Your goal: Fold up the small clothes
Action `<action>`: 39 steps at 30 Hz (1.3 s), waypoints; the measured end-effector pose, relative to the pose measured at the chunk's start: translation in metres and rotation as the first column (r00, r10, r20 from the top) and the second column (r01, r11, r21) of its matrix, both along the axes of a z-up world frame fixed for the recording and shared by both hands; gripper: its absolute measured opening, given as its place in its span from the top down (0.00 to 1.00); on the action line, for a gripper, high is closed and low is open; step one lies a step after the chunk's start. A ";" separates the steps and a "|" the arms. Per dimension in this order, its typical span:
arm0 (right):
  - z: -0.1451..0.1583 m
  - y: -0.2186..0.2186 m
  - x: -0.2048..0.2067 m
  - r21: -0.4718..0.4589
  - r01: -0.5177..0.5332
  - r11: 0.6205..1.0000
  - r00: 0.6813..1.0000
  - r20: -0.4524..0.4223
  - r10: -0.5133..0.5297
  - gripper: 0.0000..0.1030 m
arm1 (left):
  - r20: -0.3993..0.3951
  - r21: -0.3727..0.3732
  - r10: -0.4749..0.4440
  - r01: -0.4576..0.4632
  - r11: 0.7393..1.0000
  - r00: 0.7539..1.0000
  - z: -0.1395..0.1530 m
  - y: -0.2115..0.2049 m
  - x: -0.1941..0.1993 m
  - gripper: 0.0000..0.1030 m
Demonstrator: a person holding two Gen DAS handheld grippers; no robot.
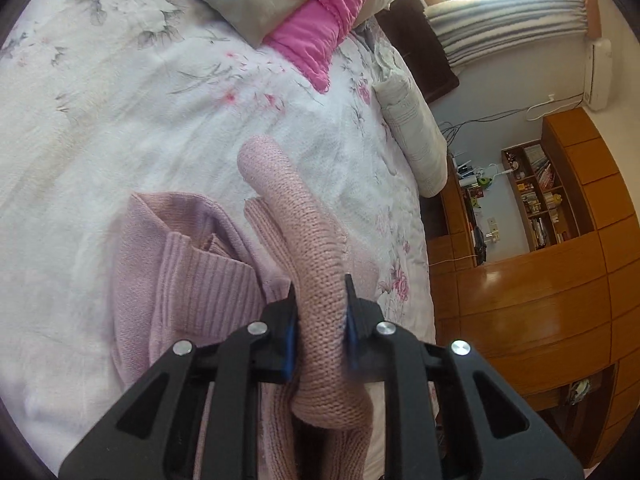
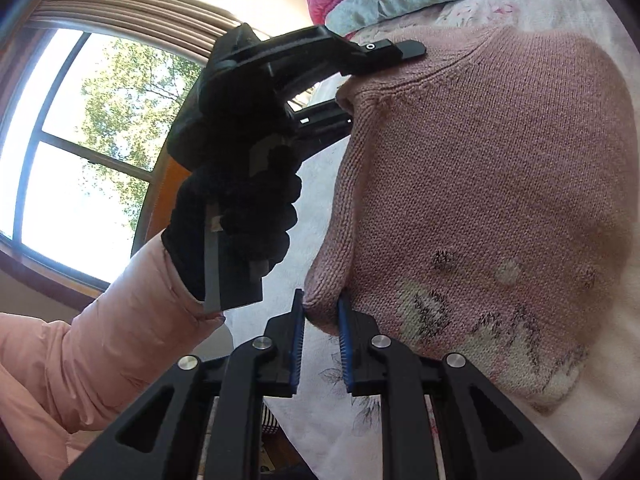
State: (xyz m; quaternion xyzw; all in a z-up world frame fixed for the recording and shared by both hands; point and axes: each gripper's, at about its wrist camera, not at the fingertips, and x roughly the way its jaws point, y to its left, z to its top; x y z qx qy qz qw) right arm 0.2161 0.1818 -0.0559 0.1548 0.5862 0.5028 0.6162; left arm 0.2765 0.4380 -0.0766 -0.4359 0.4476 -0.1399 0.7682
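1. Your left gripper [image 1: 320, 304] is clenched on a rolled fold of the pink knit sweater [image 1: 308, 248]; the fabric fills the gap between the blue-padded fingers [image 1: 290, 340] and arches forward beyond them.
2. In the left wrist view, the rest of the sweater lies on the bed's floral quilt [image 1: 120, 100], with a ribbed cuff [image 1: 204, 280] just left of the grasped fold.
3. Your right gripper [image 2: 320, 304] grasps an edge of the same sweater [image 2: 480, 160]; a bunched corner sits pinched between its fingers [image 2: 298, 336].
4. In the right wrist view, the sweater's body hangs lifted to the right of the grip, with a pale knitted pattern [image 2: 500, 340] near its lower part.
5. The left gripper [image 2: 344, 92] shows in that view too, closed on the sweater's upper edge, held by your black-gloved hand [image 2: 236, 208] with a pink padded sleeve [image 2: 100, 340].
6. Pillows, pink [image 1: 320, 24] and grey-beige [image 1: 224, 0], lie at the far end of the bed.
7. A wooden cabinet [image 1: 540, 280] stands beside the bed; a window [image 2: 80, 140] is behind your left hand.
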 end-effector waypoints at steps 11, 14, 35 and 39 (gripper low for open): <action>-0.087 0.046 -0.002 -0.204 -0.045 0.978 0.997 -0.065 0.032 0.85 | -0.113 0.096 -0.009 0.020 0.995 0.994 -0.089 0.039 -0.001 0.83; -0.098 0.047 -0.002 -0.243 -0.046 0.969 0.998 -0.048 0.035 0.85 | -0.125 0.095 0.007 0.005 0.995 0.992 -0.102 0.040 -0.001 0.81; -0.083 -0.123 0.022 -0.331 0.303 0.893 0.931 -0.096 -0.351 0.48 | -0.245 0.237 -0.033 0.093 0.967 0.969 -0.066 -0.024 -0.137 0.67; -0.101 -0.124 0.023 -0.317 0.298 0.900 0.916 -0.171 -0.363 0.65 | -0.284 0.248 0.006 0.068 0.966 0.959 -0.079 -0.019 -0.138 0.87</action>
